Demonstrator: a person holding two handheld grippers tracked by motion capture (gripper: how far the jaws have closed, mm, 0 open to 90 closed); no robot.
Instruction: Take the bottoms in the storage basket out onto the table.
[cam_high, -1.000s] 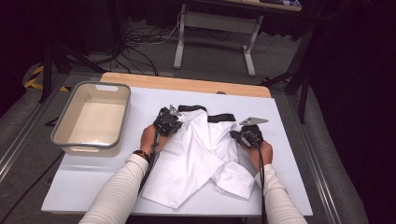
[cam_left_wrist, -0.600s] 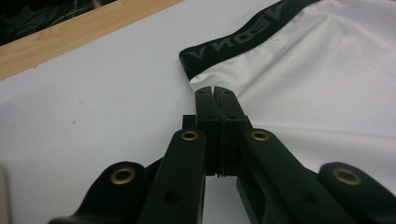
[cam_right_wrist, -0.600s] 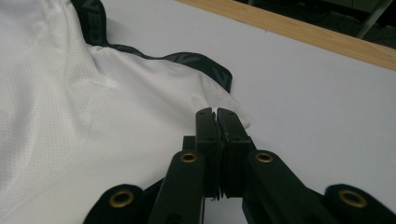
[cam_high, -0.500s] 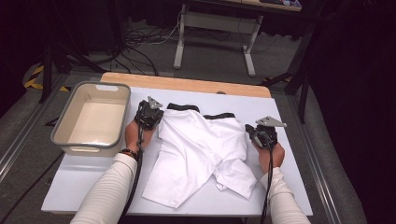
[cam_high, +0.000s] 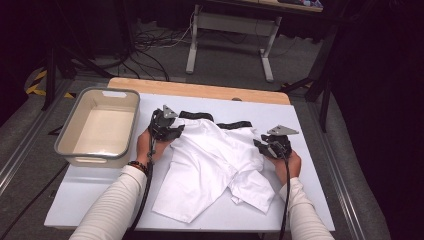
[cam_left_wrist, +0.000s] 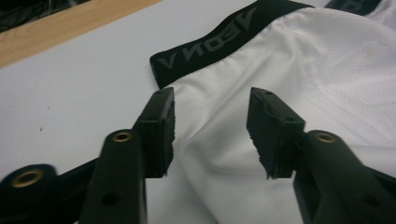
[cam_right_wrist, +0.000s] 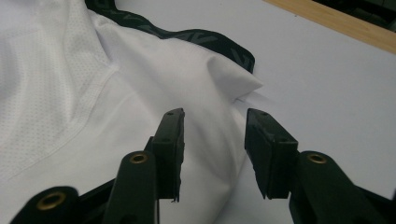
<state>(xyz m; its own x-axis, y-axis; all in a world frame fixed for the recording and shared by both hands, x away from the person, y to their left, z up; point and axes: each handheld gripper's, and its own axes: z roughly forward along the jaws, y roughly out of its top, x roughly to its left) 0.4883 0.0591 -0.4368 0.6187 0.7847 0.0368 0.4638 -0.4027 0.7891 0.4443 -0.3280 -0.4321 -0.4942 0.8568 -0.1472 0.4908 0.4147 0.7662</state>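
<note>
White shorts (cam_high: 215, 165) with a black lettered waistband (cam_high: 235, 124) lie spread on the white table (cam_high: 90, 195). My left gripper (cam_high: 172, 131) is at the waist's left end. Its jaws (cam_left_wrist: 212, 135) have just been opening and stand apart over the white cloth below the waistband (cam_left_wrist: 219, 39), with the pads off it. My right gripper (cam_high: 262, 145) is at the waist's right end. Its jaws (cam_right_wrist: 215, 149) have also just been opening, and a raised fold of cloth (cam_right_wrist: 233, 79) lies ahead of them near the waistband (cam_right_wrist: 201, 37). Neither pad presses on the cloth.
A grey tub (cam_high: 70, 145) with a pale inside stands on the table's left, close to my left hand. A wooden strip (cam_high: 200, 90) runs along the far edge. Bare table lies right of the shorts and along the front.
My hands moved apart, left going left and right going right, and the waist of the shorts was drawn out wider and flatter. They have since eased slightly inward.
</note>
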